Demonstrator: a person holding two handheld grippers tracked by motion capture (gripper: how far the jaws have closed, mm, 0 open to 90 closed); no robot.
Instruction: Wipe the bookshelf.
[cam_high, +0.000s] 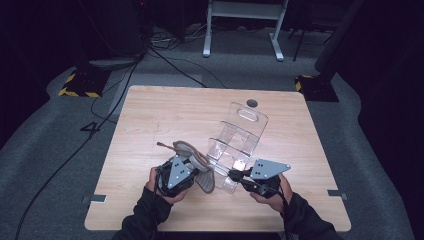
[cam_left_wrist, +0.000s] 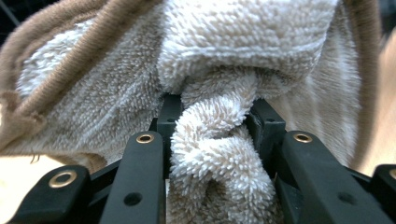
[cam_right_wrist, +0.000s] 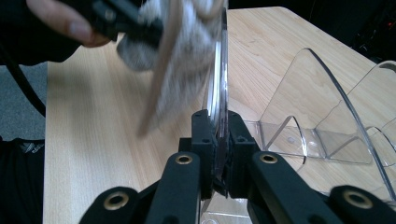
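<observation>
Fluffy beige slipper (cam_left_wrist: 219, 154) fills left gripper (cam_left_wrist: 210, 121); right gripper (cam_right_wrist: 217, 140) pinches clear acrylic rack (cam_right_wrist: 327, 116).

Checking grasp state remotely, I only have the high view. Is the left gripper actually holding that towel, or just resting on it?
Observer: Holding. In the left gripper view the left gripper has its jaws shut on a bunched fold of the beige terry towel.
Operator: And the right one, is it touching the clear rack?
Observer: Yes. The right gripper has its jaws clamped on the thin edge of one upright panel of the clear acrylic rack.
Operator: Towel in contact with the rack?
Observer: From the right gripper view the towel hangs right beside that clamped panel, but it is blurred, so I cannot tell if they touch.
</observation>
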